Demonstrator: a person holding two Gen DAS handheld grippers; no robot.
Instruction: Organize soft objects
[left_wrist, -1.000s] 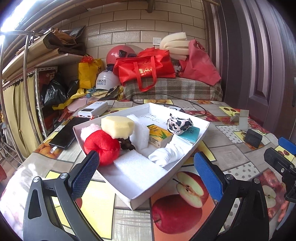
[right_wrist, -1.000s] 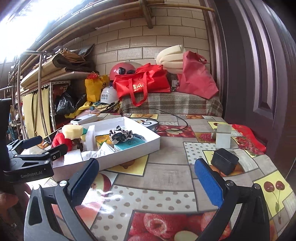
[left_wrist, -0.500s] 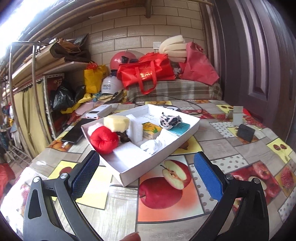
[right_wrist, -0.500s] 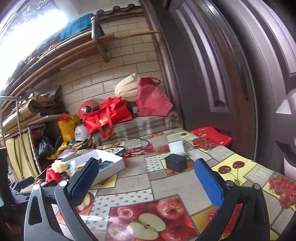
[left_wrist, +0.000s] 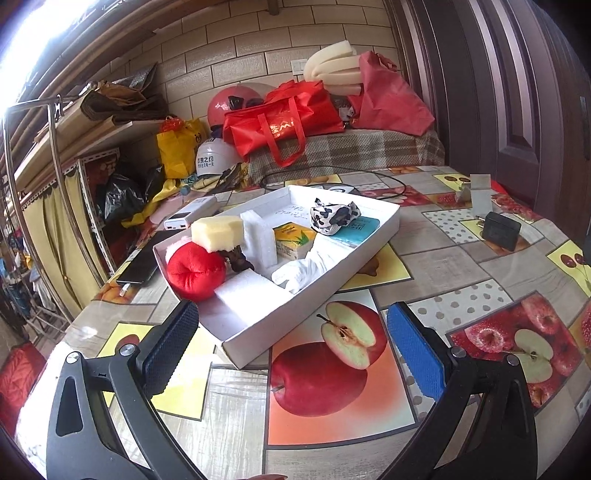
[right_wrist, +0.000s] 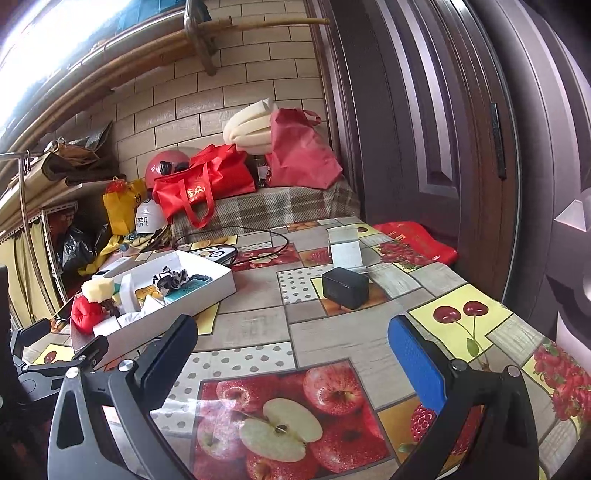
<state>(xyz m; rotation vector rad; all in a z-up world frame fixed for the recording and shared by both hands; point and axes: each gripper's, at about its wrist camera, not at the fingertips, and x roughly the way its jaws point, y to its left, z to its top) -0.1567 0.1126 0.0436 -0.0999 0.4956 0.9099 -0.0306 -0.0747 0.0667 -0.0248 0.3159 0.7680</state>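
A white cardboard tray (left_wrist: 373, 236) (right_wrist: 207, 291) lies on the fruit-print tablecloth. It holds a red plush toy (left_wrist: 195, 271) (right_wrist: 86, 314), a yellow sponge (left_wrist: 218, 229) (right_wrist: 98, 288), white foam blocks (left_wrist: 258, 240), a white cloth (left_wrist: 310, 269), a black-and-white scrunchie (left_wrist: 334, 216) (right_wrist: 171, 277), a yellow-green packet (left_wrist: 293, 240) and a teal pack (left_wrist: 360, 225). My left gripper (left_wrist: 291, 343) is open, empty, just short of the tray's near corner. My right gripper (right_wrist: 291, 350) is open over bare tablecloth, right of the tray.
A black adapter (left_wrist: 500, 230) (right_wrist: 345, 288) and a white stand (right_wrist: 345, 251) sit on the table's right. A phone (left_wrist: 144, 262) and power bank (left_wrist: 192, 216) lie left of the tray. Red bags (left_wrist: 284, 118), helmets and a cable crowd the back; a dark door (right_wrist: 443, 147) stands right.
Both grippers have pulled back from the tray and stayed open. The right wrist view swung right toward the door, then came partly back toward the table.
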